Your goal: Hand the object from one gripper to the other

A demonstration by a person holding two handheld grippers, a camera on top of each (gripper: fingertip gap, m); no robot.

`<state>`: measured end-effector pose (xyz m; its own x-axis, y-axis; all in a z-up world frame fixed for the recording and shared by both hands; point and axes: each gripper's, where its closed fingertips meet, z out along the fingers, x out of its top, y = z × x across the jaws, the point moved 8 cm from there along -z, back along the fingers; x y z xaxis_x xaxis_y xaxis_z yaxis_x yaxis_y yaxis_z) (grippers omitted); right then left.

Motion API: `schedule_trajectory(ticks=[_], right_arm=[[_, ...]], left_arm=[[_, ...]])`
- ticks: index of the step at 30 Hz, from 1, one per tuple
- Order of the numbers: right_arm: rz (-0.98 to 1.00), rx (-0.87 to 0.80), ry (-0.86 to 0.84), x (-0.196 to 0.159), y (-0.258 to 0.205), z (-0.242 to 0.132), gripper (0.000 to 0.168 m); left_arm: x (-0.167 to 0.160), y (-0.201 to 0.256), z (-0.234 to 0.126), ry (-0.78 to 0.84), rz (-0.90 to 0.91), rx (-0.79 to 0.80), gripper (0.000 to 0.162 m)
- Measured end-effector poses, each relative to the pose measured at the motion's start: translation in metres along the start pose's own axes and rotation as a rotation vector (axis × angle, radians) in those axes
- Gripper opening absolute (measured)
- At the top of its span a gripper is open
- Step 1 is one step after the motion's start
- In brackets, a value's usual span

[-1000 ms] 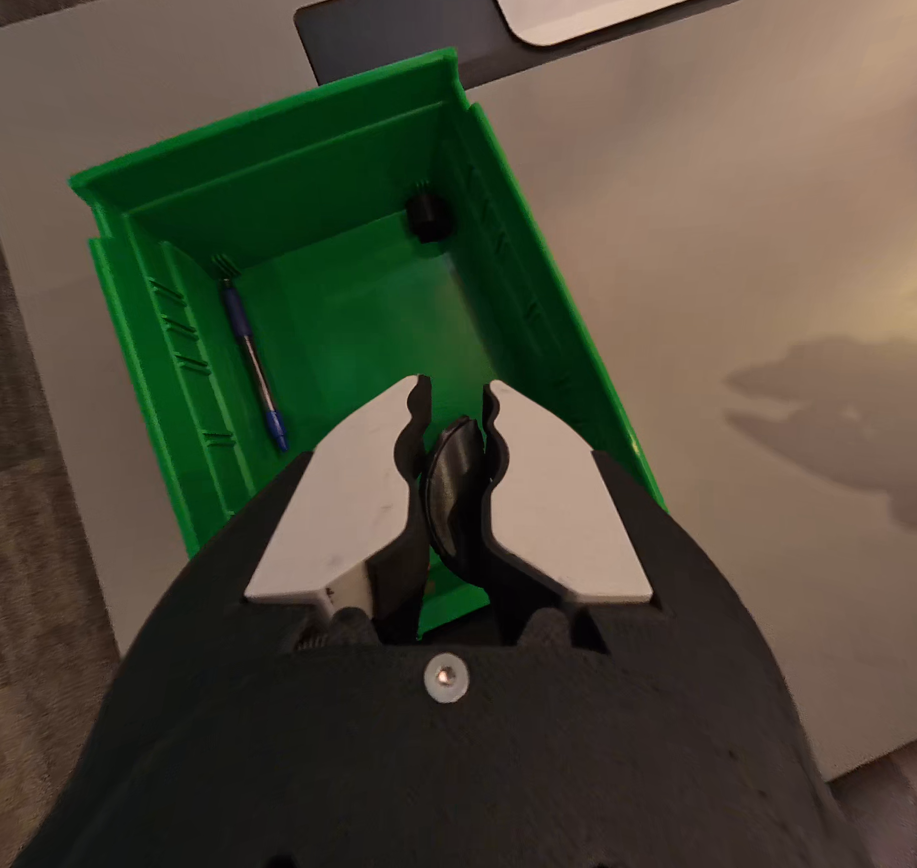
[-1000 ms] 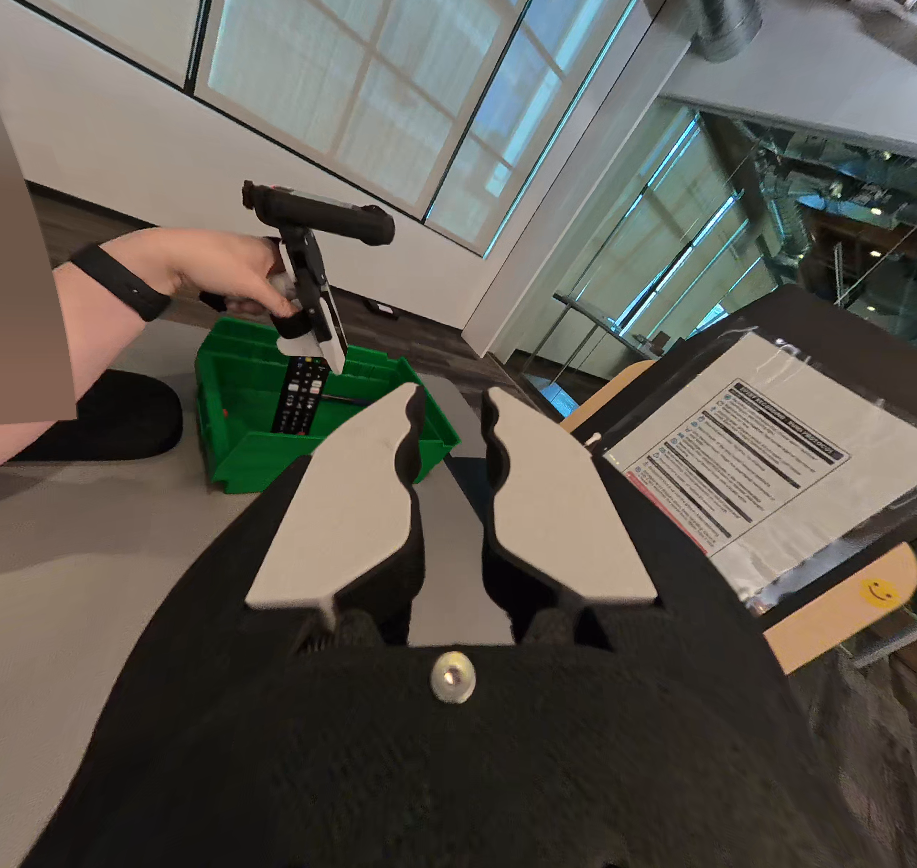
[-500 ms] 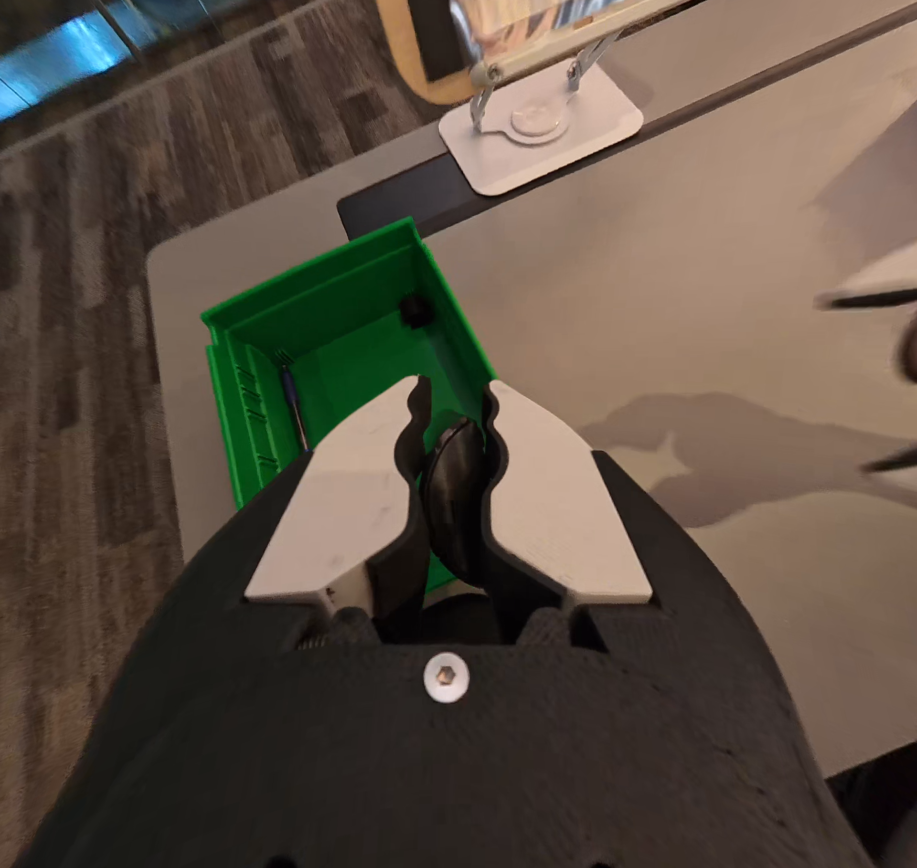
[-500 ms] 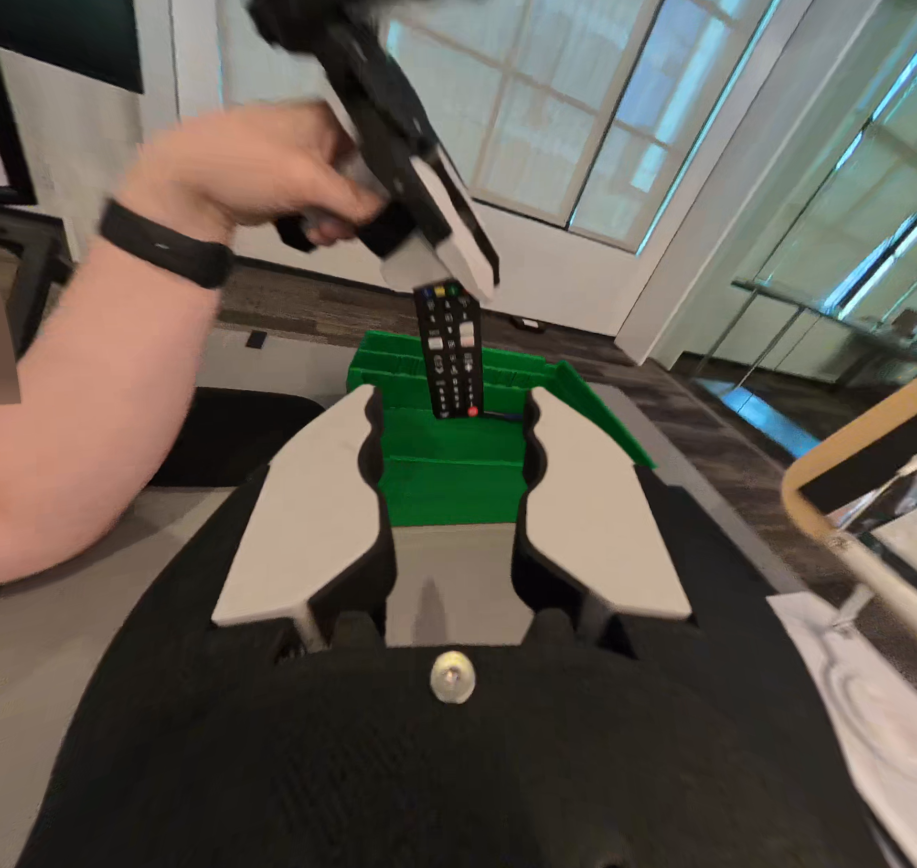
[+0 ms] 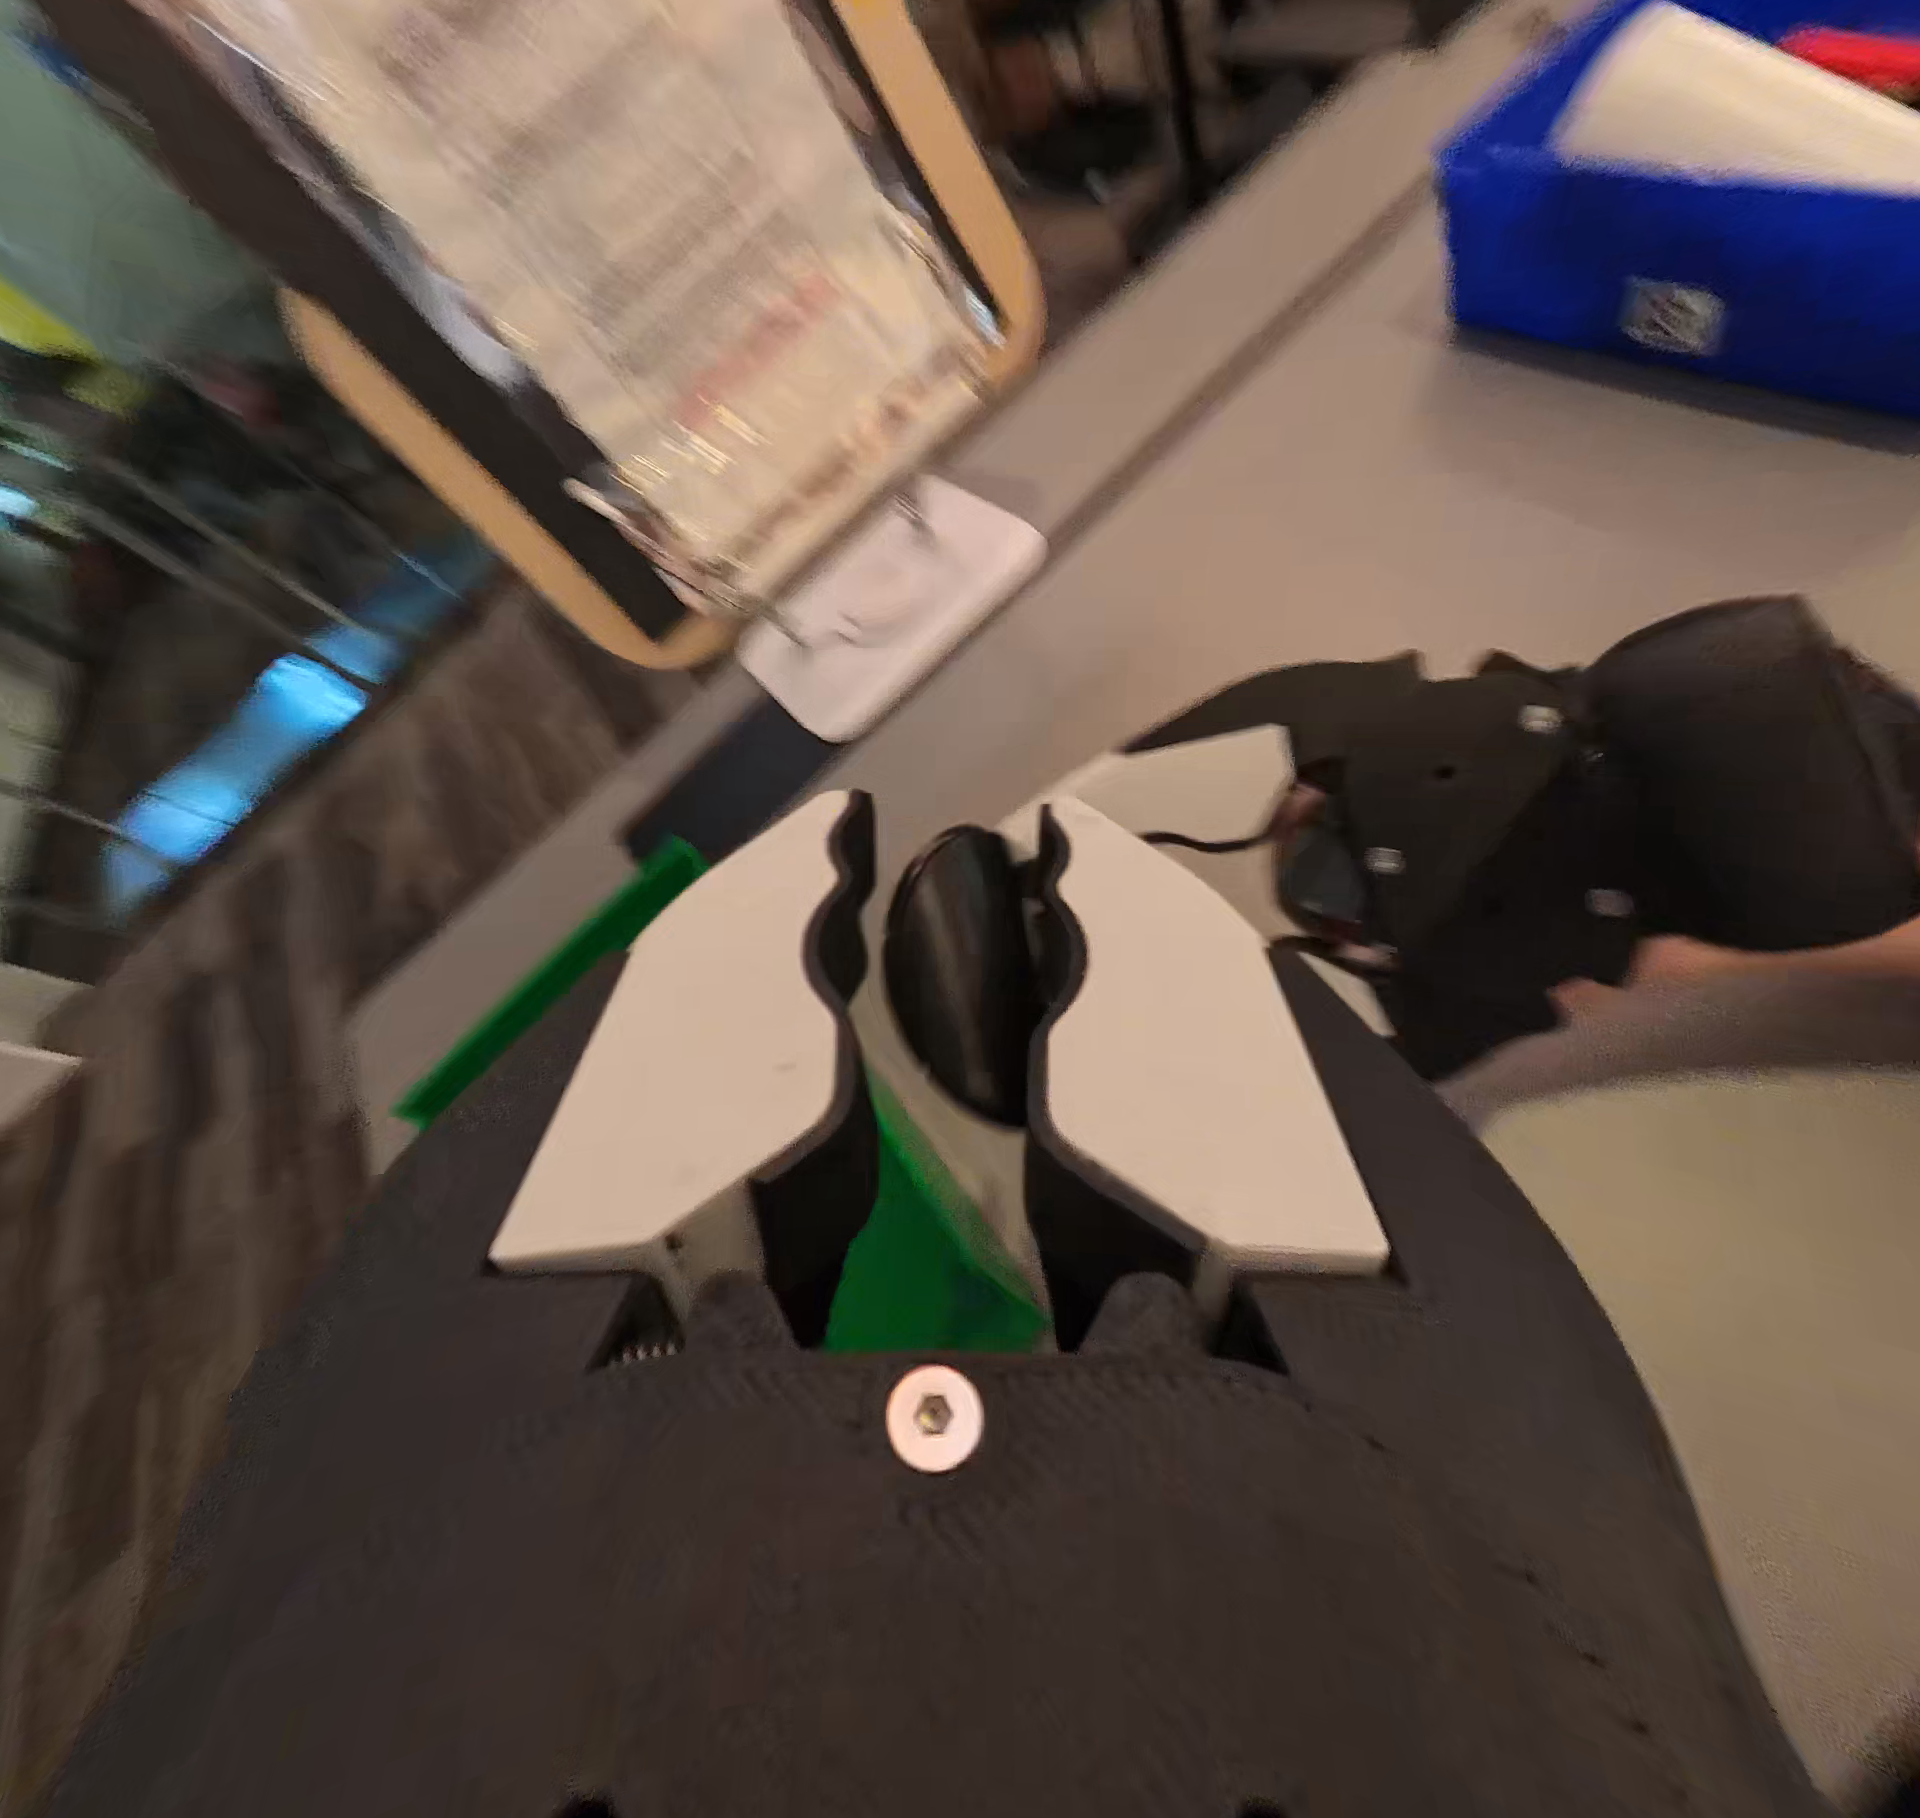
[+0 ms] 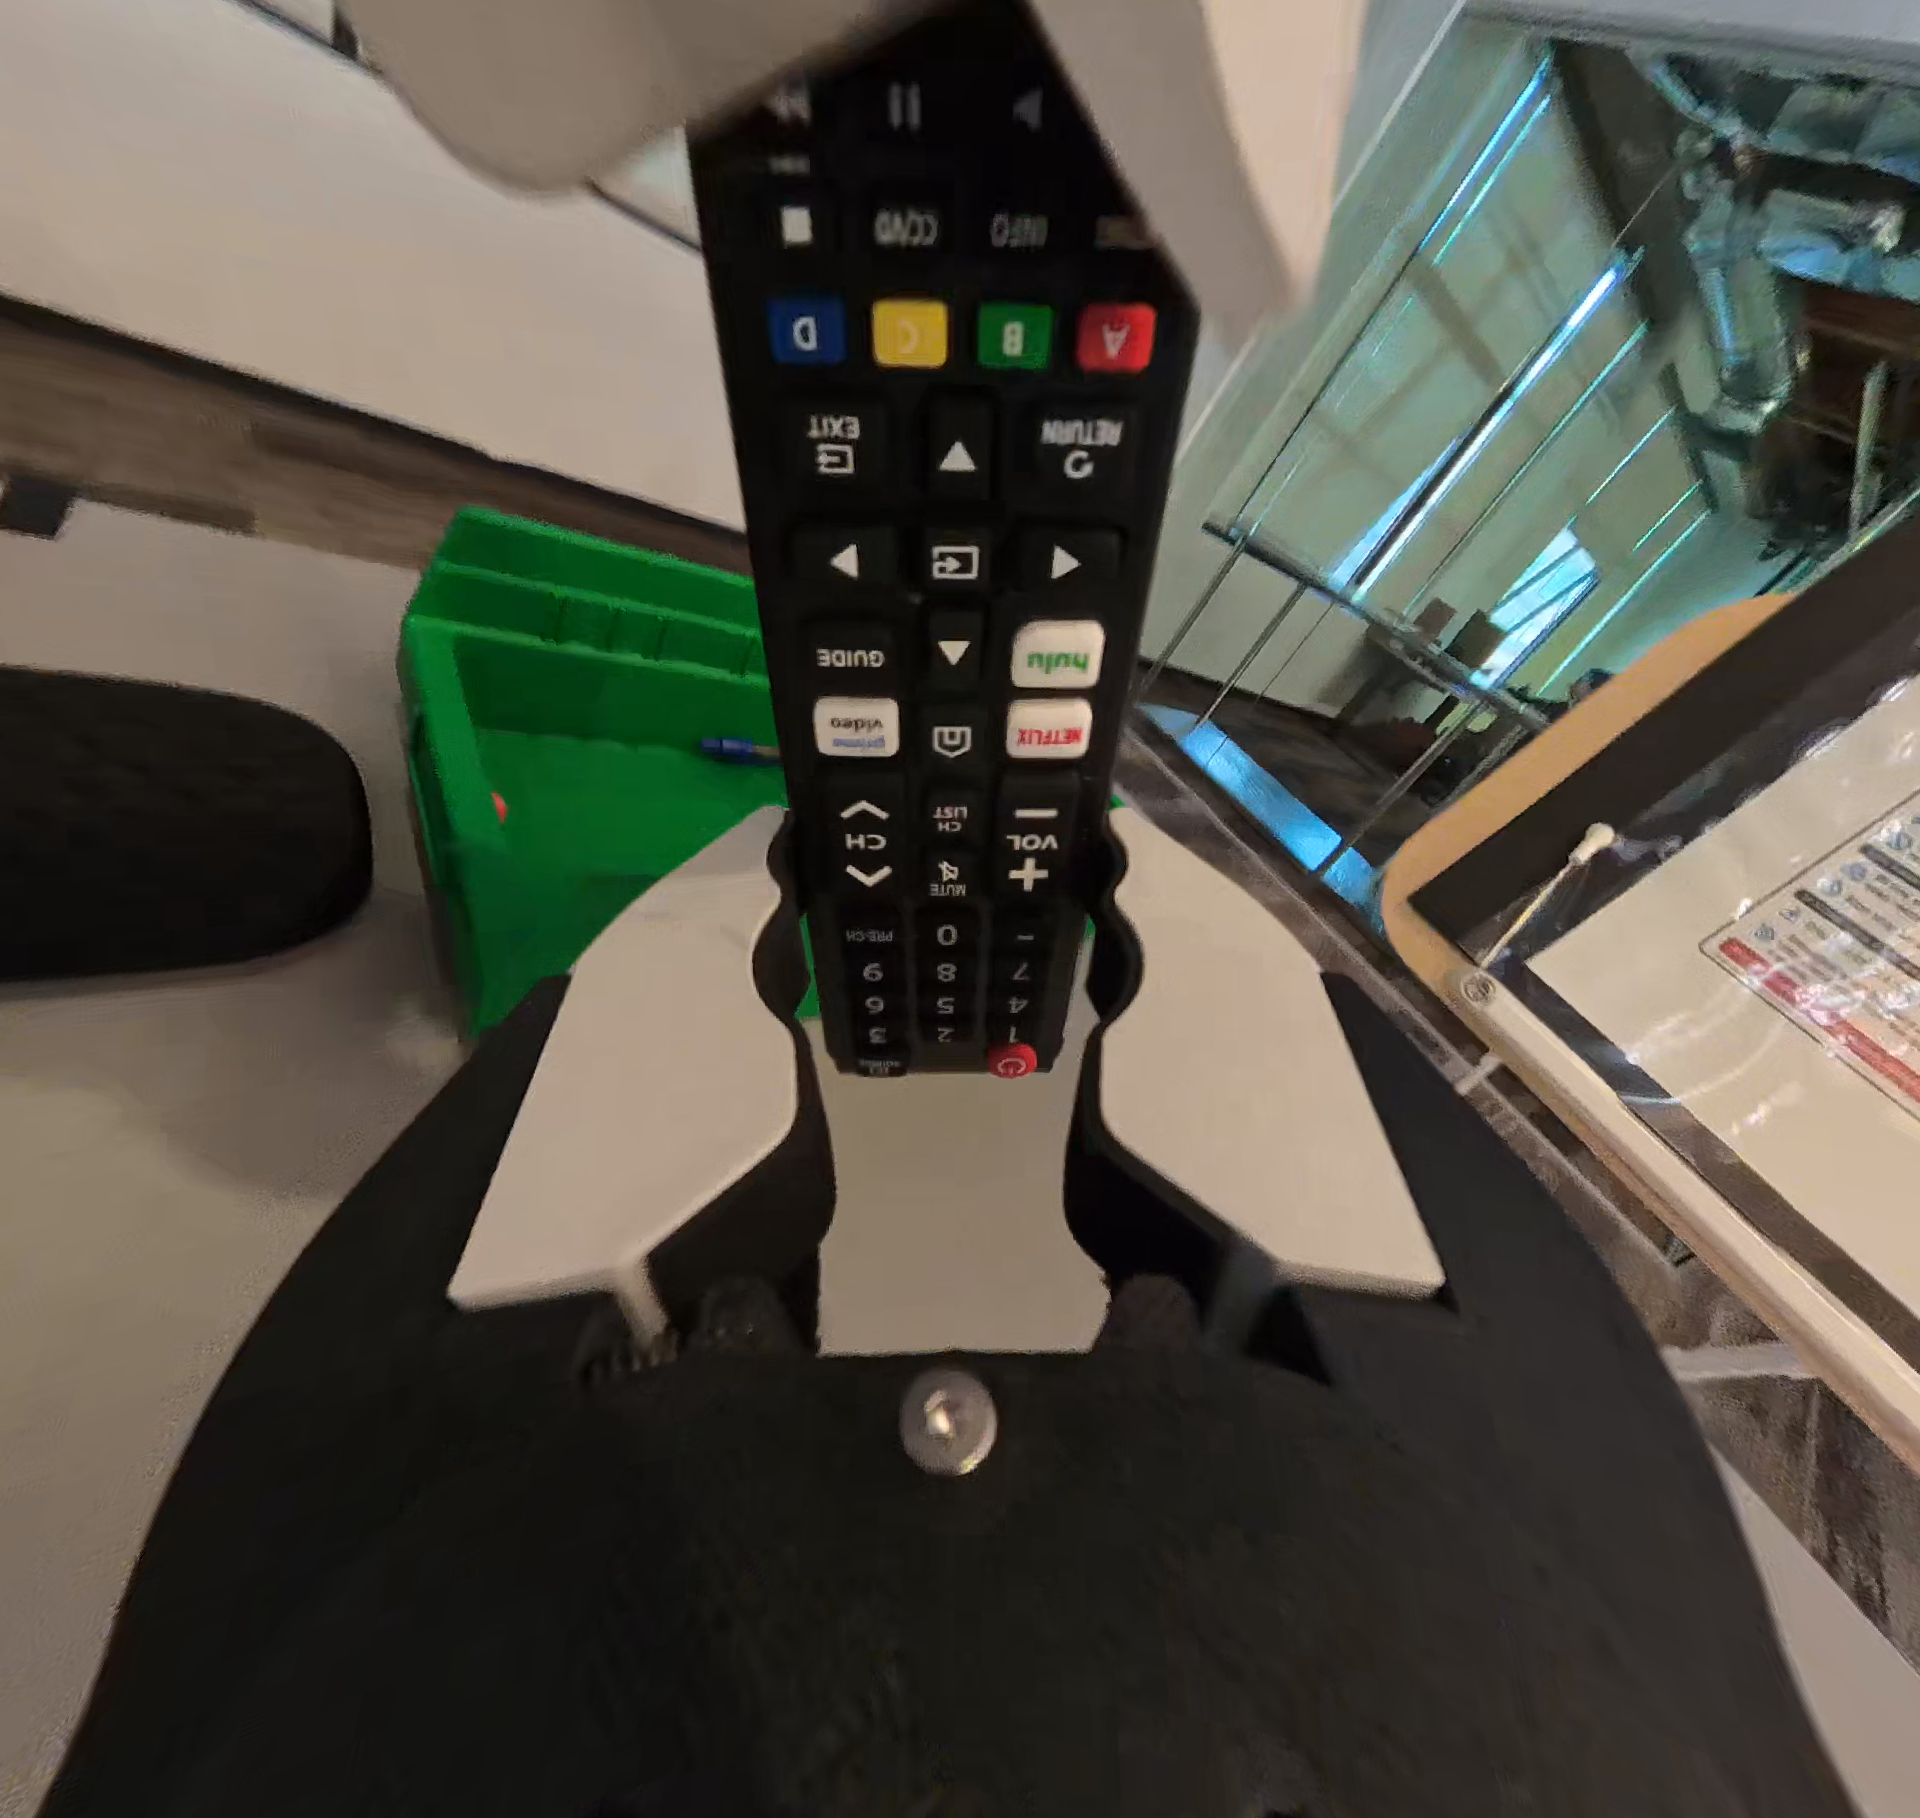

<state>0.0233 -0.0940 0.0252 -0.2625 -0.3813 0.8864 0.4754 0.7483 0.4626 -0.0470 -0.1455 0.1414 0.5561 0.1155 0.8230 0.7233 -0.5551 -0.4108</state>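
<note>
Since half a second ago the remote control (image 6: pixel 951 563) has travelled from above the green bin (image 6: pixel 582 688) down into the mouth of the right gripper (image 6: pixel 948 927), and the left wrist view has swung up off the bin toward the table's far side.

Nearest in the right wrist view, the right gripper's fingers (image 6: pixel 644 1062) stand spread on either side of the remote's lower, number-pad end; they look close to its edges or just touching, and no firm pinch can be confirmed. The remote hangs button-face to the camera, its upper end pinched in the left gripper's white fingers (image 6: pixel 644 33) at the top of the frame. Behind it, the green bin sits on the grey table (image 6: pixel 208 1197), with a framed sign (image 6: pixel 1714 989) at the right edge.

In the left wrist view, the left gripper (image 5: pixel 956 947) holds the remote end-on between its pads, and the right gripper's body shows just beyond.

The handover appears about halfway: the remote is delivered into the receiving jaws. Left to do, by this judgement, are the right gripper closing firmly and the left gripper letting go.
</note>
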Motion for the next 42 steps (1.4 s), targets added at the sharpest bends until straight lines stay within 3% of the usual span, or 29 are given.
schedule_trajectory(ticks=[1, 3, 6, 9, 12, 18, 20, 23, 29, 31, 34, 37, 39, 42], right_arm=[[0.038, 0.028, -0.004, 0.0, 0.008, -0.003, 0.053], [0.208, 0.184, 0.056, 0.005, 0.024, -0.01, 0.053], [0.493, 0.522, 0.152, 0.017, 0.043, -0.026, 0.053], [0.621, 0.684, 0.232, 0.024, 0.061, -0.043, 0.053], [0.632, 0.808, 0.247, 0.026, 0.067, -0.055, 0.053], [0.47, 0.823, 0.126, 0.026, 0.06, -0.061, 0.053], [0.443, 0.812, 0.099, 0.026, 0.058, -0.06, 0.053], [0.438, 0.796, 0.074, 0.024, 0.058, -0.058, 0.053], [0.462, 0.752, 0.116, 0.021, 0.068, -0.062, 0.054], [0.411, 0.663, 0.148, 0.019, 0.074, -0.063, 0.07], [0.179, 0.518, 0.15, 0.012, 0.08, -0.069, 0.085], [-0.173, 0.248, 0.183, 0.009, 0.081, -0.073, 0.088], [-0.374, 0.038, 0.294, 0.012, 0.07, -0.071, 0.09], [-0.299, -0.105, 0.435, 0.014, 0.045, -0.056, 0.088]], left_arm=[[0.003, -0.007, -0.006, 0.078, 0.002, 0.084, 0.039], [0.005, -0.012, -0.016, 0.187, -0.027, 0.084, 0.048], [0.003, -0.01, -0.022, 0.291, -0.11, -0.201, 0.069], [0.002, -0.016, -0.017, 0.373, -0.211, -0.42, 0.079], [0.004, -0.021, 0.0, 0.45, -0.285, -0.54, 0.076], [0.014, 0.0, 0.035, 0.46, -0.296, -0.724, 0.079], [0.017, 0.008, 0.04, 0.45, -0.27, -0.738, 0.076], [0.02, 0.015, 0.04, 0.47, -0.217, -0.736, 0.047], [0.023, 0.007, 0.042, 0.446, -0.265, -0.713, 0.047], [0.022, -0.001, 0.044, 0.46, -0.312, -0.671, 0.047], [0.015, -0.017, 0.048, 0.45, -0.393, -0.642, 0.047], [0.006, -0.04, 0.05, 0.472, -0.538, -0.599, 0.047], [0.0, -0.054, 0.051, 0.519, -0.652, -0.577, 0.047], [-0.006, -0.068, 0.052, 0.59, -0.774, -0.554, 0.047]])
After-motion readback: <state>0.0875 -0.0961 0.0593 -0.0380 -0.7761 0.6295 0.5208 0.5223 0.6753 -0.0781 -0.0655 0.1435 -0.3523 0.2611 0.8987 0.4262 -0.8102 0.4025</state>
